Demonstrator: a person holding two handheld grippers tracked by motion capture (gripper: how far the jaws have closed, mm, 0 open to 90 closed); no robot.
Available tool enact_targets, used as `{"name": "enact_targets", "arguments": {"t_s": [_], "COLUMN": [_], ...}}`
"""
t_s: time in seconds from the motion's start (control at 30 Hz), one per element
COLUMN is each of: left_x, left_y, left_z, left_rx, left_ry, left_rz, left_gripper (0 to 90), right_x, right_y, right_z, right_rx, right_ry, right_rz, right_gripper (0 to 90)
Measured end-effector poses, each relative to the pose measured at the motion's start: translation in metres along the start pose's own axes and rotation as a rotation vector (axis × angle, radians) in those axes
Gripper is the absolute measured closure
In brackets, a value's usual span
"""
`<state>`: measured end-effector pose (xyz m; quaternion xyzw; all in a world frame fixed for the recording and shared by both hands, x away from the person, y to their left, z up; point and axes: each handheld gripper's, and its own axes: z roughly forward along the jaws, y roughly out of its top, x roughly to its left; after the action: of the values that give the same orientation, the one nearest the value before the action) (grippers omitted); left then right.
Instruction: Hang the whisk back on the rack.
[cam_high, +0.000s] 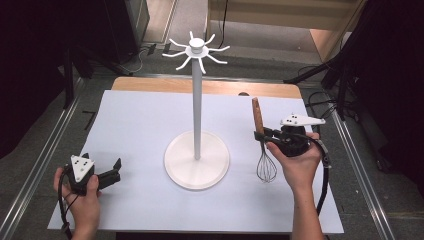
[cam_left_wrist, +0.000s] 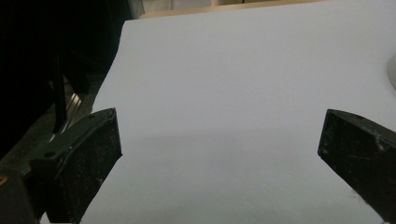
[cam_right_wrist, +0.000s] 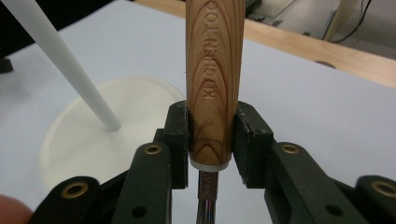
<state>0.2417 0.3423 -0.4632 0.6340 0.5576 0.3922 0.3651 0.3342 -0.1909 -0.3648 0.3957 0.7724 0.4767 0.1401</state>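
Observation:
A whisk with a wooden handle hangs upright, wire head down, just above the white sheet right of the stand. My right gripper is shut on the lower end of that handle; in the right gripper view both pads press its sides. A white stand with a round base and hook arms at its top rises mid-table. My left gripper rests low at the front left, pointing right, its jaws wide apart with bare sheet between them.
A white sheet covers the table; a wooden edge shows at the back. Metal rails run along both sides. A cable trails from the right gripper. Dark stands and cables lie beyond the table.

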Motion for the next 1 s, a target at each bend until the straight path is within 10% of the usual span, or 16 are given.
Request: {"name": "enact_targets", "arguments": {"t_s": [1.0], "left_x": [0.0], "left_y": [0.0], "left_z": [0.0], "left_rx": [0.0], "left_ry": [-0.003], "left_rz": [-0.001], "left_gripper": [0.0], "right_x": [0.033], "right_y": [0.017], "right_z": [-0.01], "right_rx": [-0.24], "right_ry": [0.052], "right_rz": [-0.029], "right_gripper": [71.0]}}
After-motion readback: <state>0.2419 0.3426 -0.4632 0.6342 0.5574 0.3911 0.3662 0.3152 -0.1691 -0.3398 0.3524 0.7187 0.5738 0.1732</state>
